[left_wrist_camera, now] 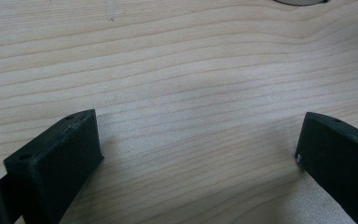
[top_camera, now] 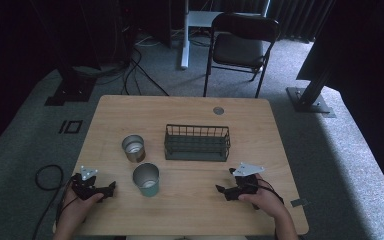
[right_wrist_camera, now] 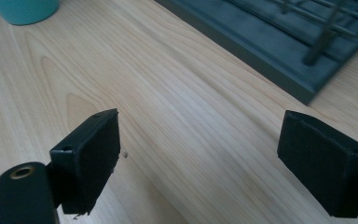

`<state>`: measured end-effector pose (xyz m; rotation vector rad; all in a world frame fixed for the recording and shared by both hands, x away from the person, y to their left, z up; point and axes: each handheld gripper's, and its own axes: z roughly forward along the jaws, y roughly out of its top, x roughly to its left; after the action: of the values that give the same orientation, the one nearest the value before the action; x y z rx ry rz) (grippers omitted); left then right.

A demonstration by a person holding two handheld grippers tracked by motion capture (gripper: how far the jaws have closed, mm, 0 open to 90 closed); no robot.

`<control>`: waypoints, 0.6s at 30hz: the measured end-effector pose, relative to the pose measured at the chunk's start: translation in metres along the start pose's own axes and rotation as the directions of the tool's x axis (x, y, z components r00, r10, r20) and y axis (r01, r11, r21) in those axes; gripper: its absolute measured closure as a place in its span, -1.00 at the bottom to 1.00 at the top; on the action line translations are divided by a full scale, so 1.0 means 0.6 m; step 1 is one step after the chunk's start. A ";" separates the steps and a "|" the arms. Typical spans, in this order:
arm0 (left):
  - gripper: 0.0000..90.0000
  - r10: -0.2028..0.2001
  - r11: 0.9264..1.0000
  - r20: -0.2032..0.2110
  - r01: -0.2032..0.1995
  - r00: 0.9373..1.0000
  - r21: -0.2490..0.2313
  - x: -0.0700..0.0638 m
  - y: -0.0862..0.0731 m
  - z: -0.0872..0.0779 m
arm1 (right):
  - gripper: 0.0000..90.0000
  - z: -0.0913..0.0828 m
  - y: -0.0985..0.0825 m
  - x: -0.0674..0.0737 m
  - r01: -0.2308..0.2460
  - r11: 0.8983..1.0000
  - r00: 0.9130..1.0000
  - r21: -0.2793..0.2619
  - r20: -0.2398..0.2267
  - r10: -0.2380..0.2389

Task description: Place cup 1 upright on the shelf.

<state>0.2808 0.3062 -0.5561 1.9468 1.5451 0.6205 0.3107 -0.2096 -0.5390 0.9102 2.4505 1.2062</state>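
Dark curtains and black stands ring a grey carpeted floor in the high view, with a folding chair (top_camera: 240, 42) at upper centre and a light wooden table (top_camera: 130, 110) below it; the room's edges are too dim to read. At mid-frame a dark wire basket (top_camera: 197, 143) holds nothing that can be made out, a steel cup (top_camera: 133, 148) stands left of it, and a teal cup (top_camera: 146, 179) sits just below that, its contents unclear. The left gripper (top_camera: 111, 188) lies at lower left and the right gripper (top_camera: 219, 189) at lower right, each in a hand resting on the table, well apart from the cups. No writing can be read anywhere. In the left gripper view the jaws stand wide over bare wood grain, a grey rim cut off at the top right edge. In the right gripper view the jaws are likewise wide and empty; the teal cup (right_wrist_camera: 23, 9) is cropped at upper left, the basket (right_wrist_camera: 279, 42) blurred across upper right.
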 end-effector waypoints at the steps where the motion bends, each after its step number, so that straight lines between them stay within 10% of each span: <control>1: -0.99 0.000 1.000 0.000 0.000 1.000 0.000 0.000 0.000 0.000 | -0.71 0.002 0.002 0.002 0.002 1.000 1.000 -0.002 -0.004 -0.002; 18: -0.99 0.000 1.000 0.000 0.000 1.000 0.000 0.000 0.000 0.000 | -0.71 0.043 0.038 0.044 0.071 0.997 0.993 -0.009 -0.089 -0.072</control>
<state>0.2808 0.3062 -0.5561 1.9466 1.5451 0.6207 0.3125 -0.1664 -0.5357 0.7760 2.5241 1.2536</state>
